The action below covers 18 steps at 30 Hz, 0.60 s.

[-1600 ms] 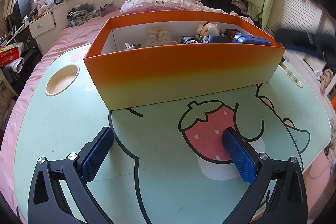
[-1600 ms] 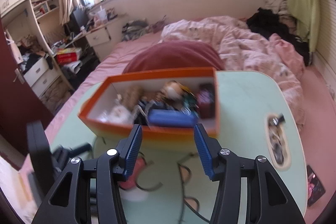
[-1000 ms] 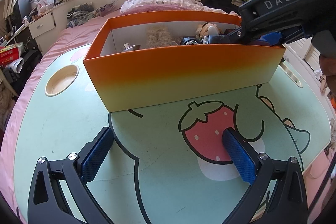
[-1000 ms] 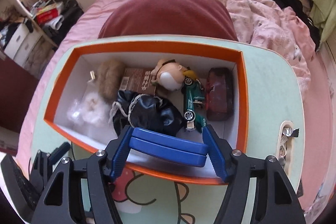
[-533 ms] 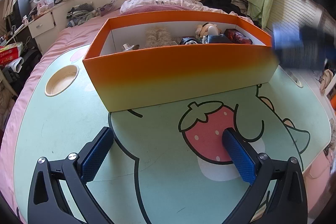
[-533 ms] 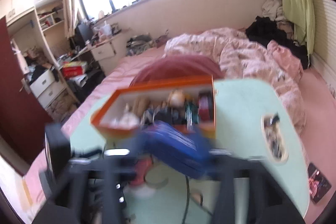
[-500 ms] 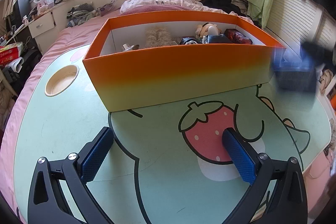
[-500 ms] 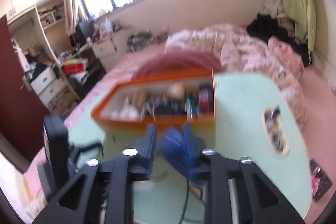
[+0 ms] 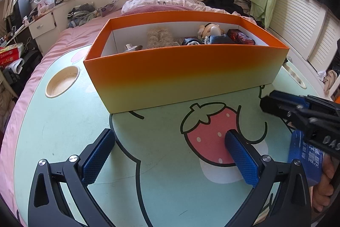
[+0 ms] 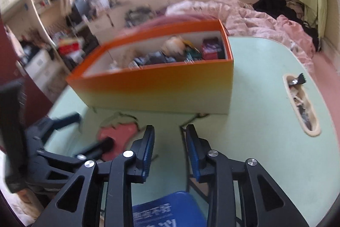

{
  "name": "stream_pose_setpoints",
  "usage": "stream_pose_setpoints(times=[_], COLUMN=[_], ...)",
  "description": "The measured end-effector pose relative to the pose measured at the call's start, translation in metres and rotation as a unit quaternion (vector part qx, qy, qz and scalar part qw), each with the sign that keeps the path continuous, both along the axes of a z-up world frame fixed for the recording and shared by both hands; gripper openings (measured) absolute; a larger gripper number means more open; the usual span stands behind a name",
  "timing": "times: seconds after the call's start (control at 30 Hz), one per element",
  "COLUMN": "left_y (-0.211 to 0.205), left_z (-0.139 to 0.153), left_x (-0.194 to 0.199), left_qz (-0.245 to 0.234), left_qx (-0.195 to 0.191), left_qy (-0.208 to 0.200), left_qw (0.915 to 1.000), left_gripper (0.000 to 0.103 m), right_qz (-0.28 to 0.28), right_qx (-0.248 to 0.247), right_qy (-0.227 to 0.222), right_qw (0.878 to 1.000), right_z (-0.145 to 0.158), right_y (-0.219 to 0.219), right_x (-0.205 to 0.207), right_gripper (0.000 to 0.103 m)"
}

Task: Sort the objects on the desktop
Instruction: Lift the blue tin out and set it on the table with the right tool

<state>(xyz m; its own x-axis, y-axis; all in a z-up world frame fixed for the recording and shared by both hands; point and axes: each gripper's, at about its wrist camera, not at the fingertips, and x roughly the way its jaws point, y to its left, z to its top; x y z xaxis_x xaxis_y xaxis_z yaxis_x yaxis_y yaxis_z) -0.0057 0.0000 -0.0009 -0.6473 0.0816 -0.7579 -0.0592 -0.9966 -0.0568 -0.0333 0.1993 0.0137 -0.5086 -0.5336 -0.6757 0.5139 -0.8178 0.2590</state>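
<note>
An orange box (image 9: 180, 76) stands on the green table (image 9: 53, 131) and holds a plush toy (image 9: 160, 37), a doll, a black pouch and a dark red case (image 9: 240, 36). My left gripper (image 9: 170, 135) rests open in front of the box over the strawberry print, with nothing between its fingers. My right gripper (image 10: 170, 127) hovers low to the right of it, before the box (image 10: 159, 88). Its jaws stand a narrow gap apart and are opening, with nothing between the tips. A blue case (image 10: 165, 210) with white writing lies under the gripper's body, behind the fingers.
A round cup recess (image 9: 62, 81) sits in the table's left part. A long slot (image 10: 301, 103) with small bits lies near the right edge. A bed with pink bedding (image 10: 255, 14) is behind the table. A hand (image 9: 323, 188) holds the right gripper.
The right gripper closed on the blue case in the box, lifted it out and drew back and down to the near table. The case is now under the gripper. The left gripper stayed still.
</note>
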Motion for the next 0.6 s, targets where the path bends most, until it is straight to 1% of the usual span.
stream_pose_setpoints(times=[0.07,0.1,0.13,0.2,0.3,0.37,0.4,0.43,0.5,0.53,0.57,0.6], left_y=[0.001,0.001,0.001,0.001,0.001,0.0,0.0,0.0,-0.001,0.0,0.0,0.0], left_z=[0.0,0.0,0.0,0.0,0.0,0.0,0.0,0.0,0.0,0.0,0.0,0.0], left_x=[0.001,0.0,0.001,0.0,0.001,0.0,0.001,0.001,0.0,0.001,0.001,0.001], left_qz=[0.0,0.0,0.0,0.0,-0.001,-0.001,-0.001,-0.002,-0.002,-0.002,-0.002,-0.003], left_qx=[-0.001,-0.001,0.0,0.0,0.0,0.0,0.001,0.001,0.001,0.001,0.001,0.001], left_qy=[0.0,0.0,0.0,0.0,0.0,0.0,0.0,0.0,0.0,0.0,0.0,0.0], left_qw=[1.0,1.0,1.0,1.0,1.0,1.0,1.0,1.0,1.0,1.0,1.0,1.0], left_gripper=[0.103,0.103,0.103,0.103,0.103,0.103,0.103,0.103,0.103,0.103,0.103,0.103], right_qz=[-0.007,-0.013,-0.015,-0.001,0.021,0.063,0.094,0.107,0.138,0.156,0.169,0.182], right_qx=[-0.039,-0.044,-0.041,-0.031,-0.002,0.013,0.029,0.041,0.077,0.095,0.099,0.094], right_qy=[0.043,0.065,0.084,0.112,0.126,0.12,0.115,0.117,0.118,0.112,0.108,0.1], right_qw=[0.998,0.997,0.996,0.993,0.992,0.991,0.988,0.986,0.98,0.977,0.975,0.974], right_z=[0.01,0.018,0.022,0.031,0.032,0.033,0.03,0.031,0.026,0.018,0.012,0.008], right_y=[0.011,0.016,0.02,0.027,0.047,0.055,0.06,0.064,0.062,0.06,0.055,0.049], right_x=[0.013,0.021,0.028,0.047,0.066,0.072,0.077,0.082,0.09,0.096,0.098,0.097], right_gripper=[0.045,0.061,0.067,0.067,0.067,0.067,0.064,0.06,0.059,0.057,0.057,0.058])
